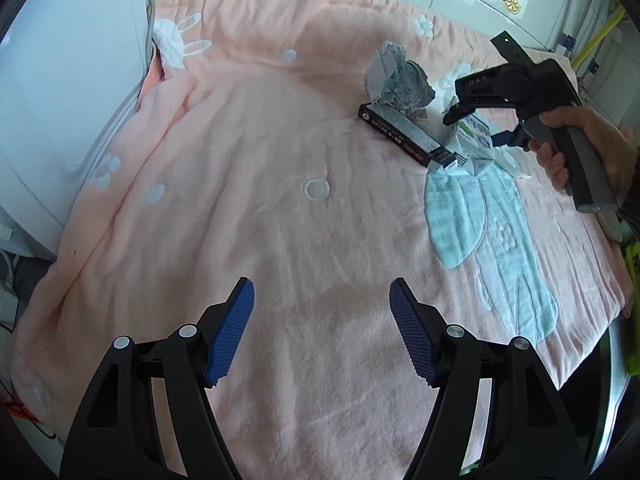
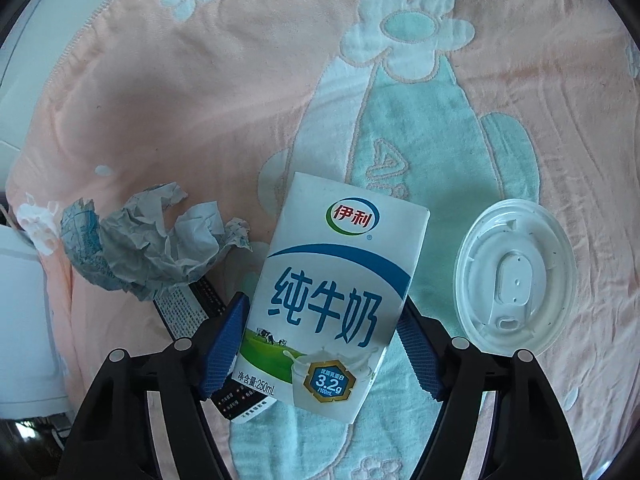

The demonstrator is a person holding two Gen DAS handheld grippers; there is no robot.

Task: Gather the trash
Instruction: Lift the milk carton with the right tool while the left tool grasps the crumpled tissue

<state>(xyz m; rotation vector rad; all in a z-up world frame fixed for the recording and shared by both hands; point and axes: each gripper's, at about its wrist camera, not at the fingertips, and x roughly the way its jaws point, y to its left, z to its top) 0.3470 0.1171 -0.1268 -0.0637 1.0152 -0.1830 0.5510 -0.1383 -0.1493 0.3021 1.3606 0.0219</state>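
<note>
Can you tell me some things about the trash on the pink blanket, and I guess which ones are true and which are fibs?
1. The milk carton sits between the fingers of the right gripper. True.
2. The left gripper is holding the crumpled paper. False: nothing is between its fingers, and the paper lies far off on the blanket.
3. A white plastic lid lies beside the carton. True.
4. The lid sits on top of the carton. False: it lies apart on the blanket.
5. A dark printed box lies next to the crumpled paper. True.
</note>
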